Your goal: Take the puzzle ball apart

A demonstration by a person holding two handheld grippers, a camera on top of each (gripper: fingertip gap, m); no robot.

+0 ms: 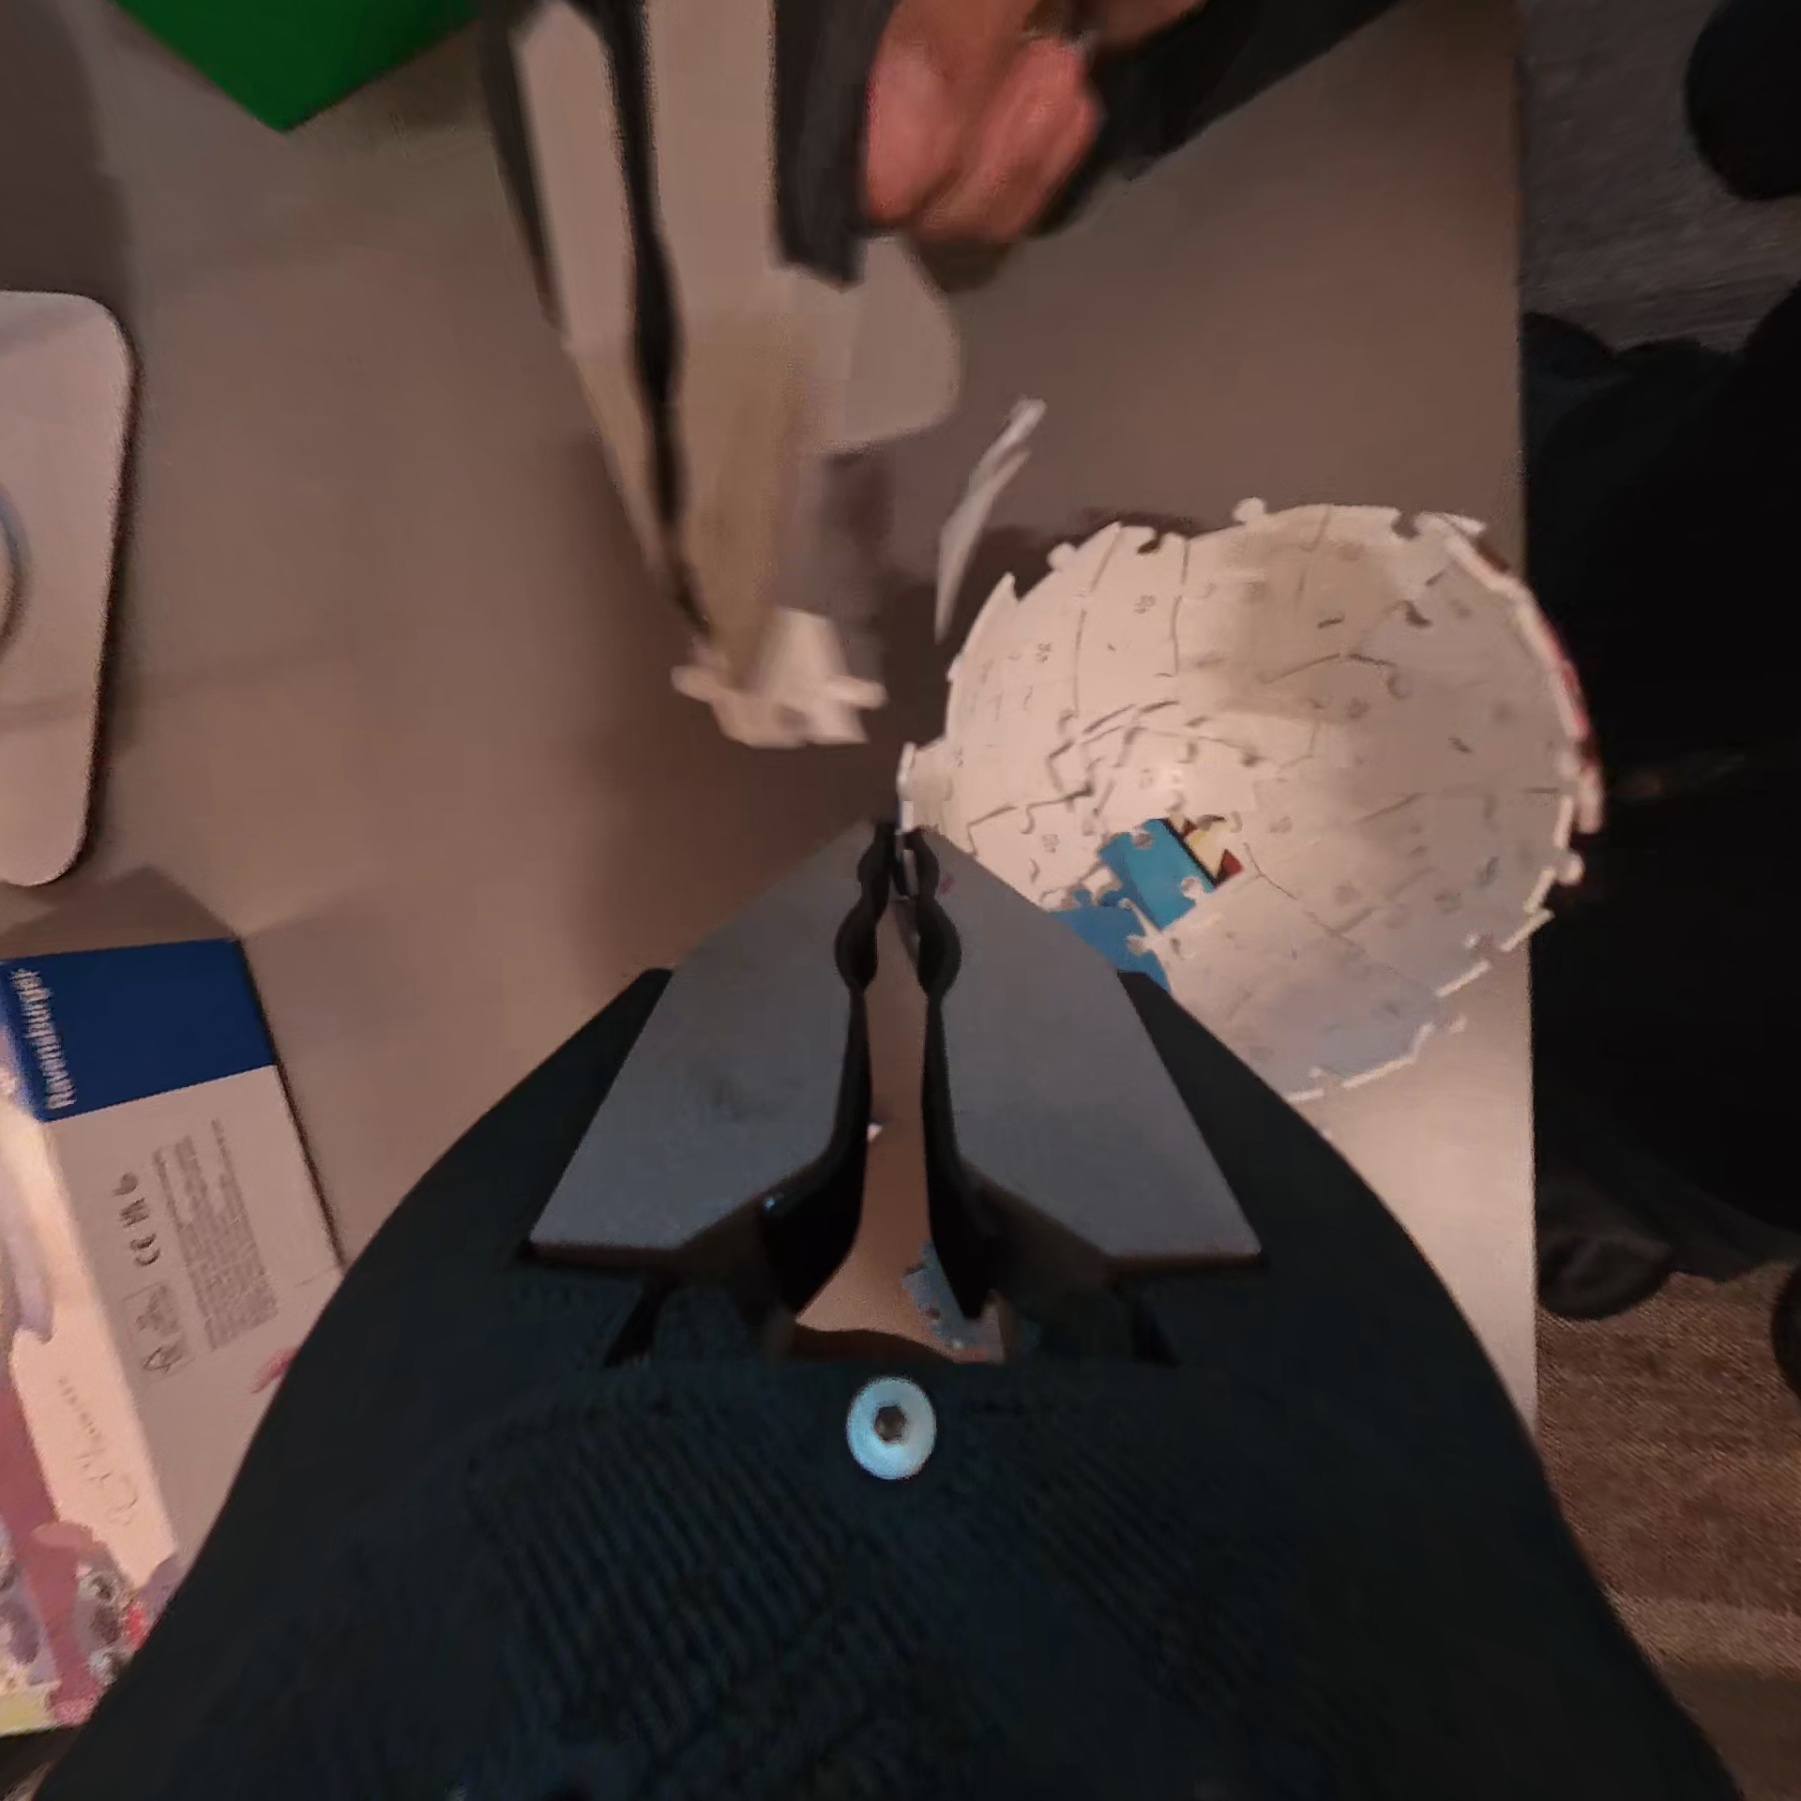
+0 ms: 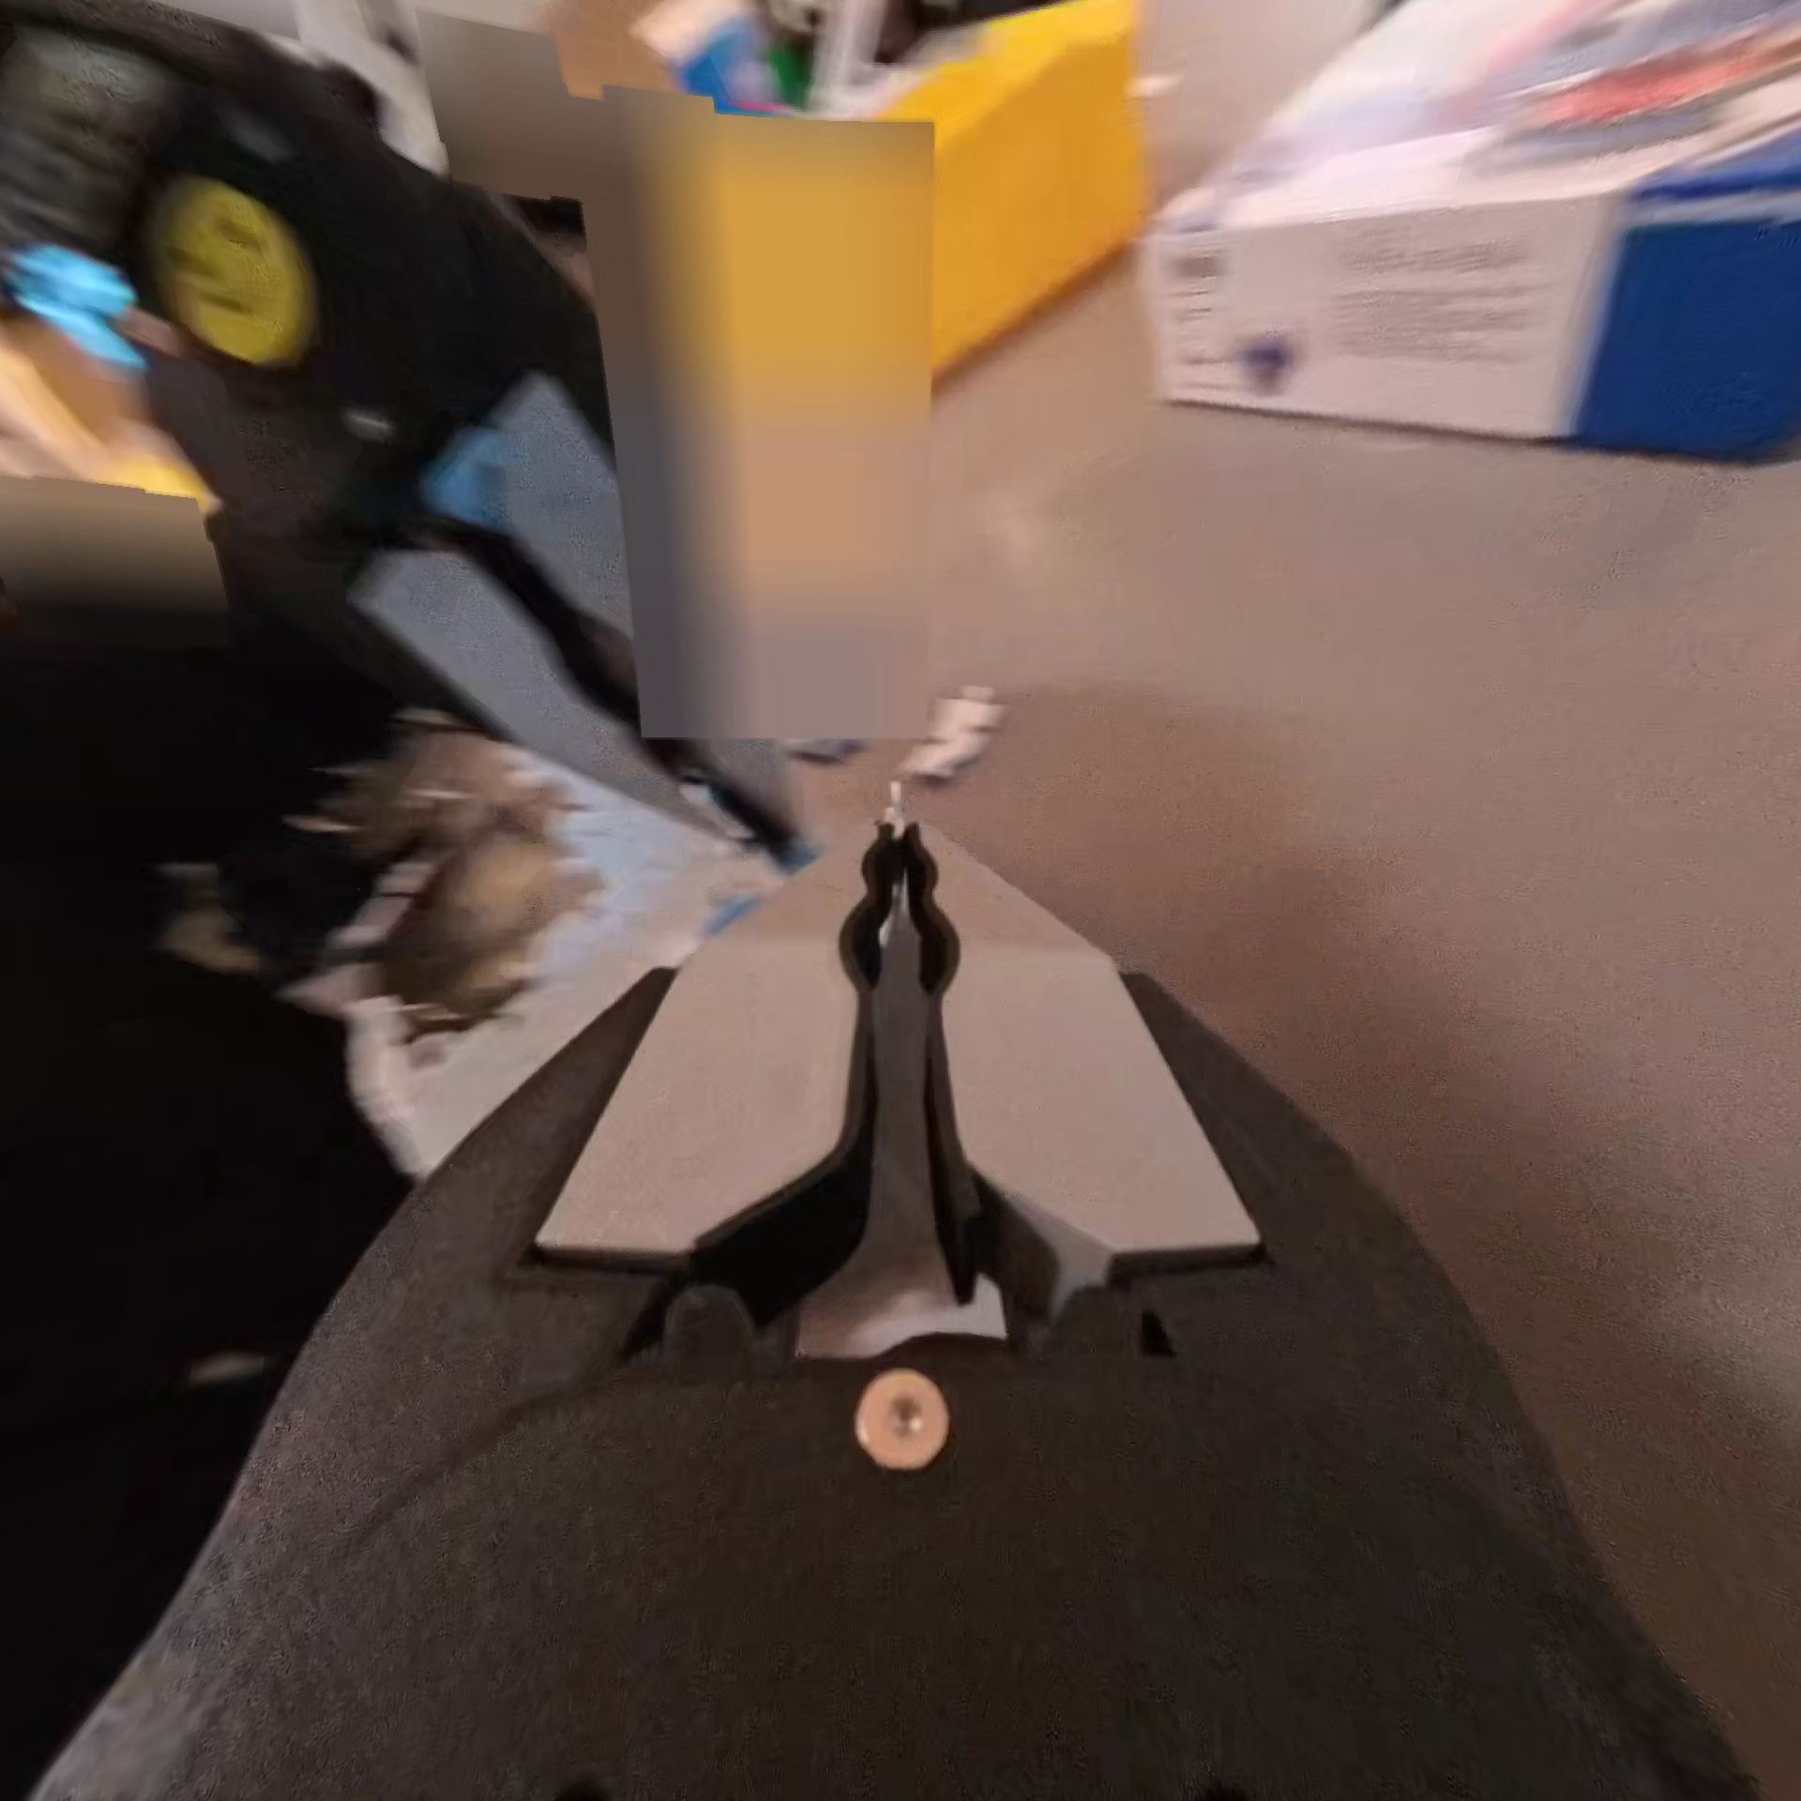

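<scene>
Left gripper: lower centre of the left wrist view; the two black fingertips are pressed together on the thin edge of the puzzle shell, at its left rim.
Puzzle shell: a white half-ball of joined puzzle pieces, open side to the camera, at centre right of the left wrist view. It lies on the table close to the right edge. A gap in its lower part shows blue, with a little yellow and red.
Right gripper: lower centre of the right wrist view; its jaws are closed on a thin white piece, seen edge-on, which sticks out past the tips. In the left wrist view the same gripper comes down from the upper centre, very blurred, with a white puzzle piece at its tip, just left of the shell rim and not touching it.
Hand: at the top of the left wrist view, around the right gripper's handle.
Table: grey-brown and flat, it fills most of both views.
Box: white and blue carton with print, lower left of the left wrist view; in the right wrist view it stands at upper right.
Loose pieces: small white bits on the table, just beyond the right gripper's tips, blurred.
Yellow bin: top centre of the right wrist view, far back.
Green thing: upper left corner of the left wrist view; I cannot tell what it is.
</scene>
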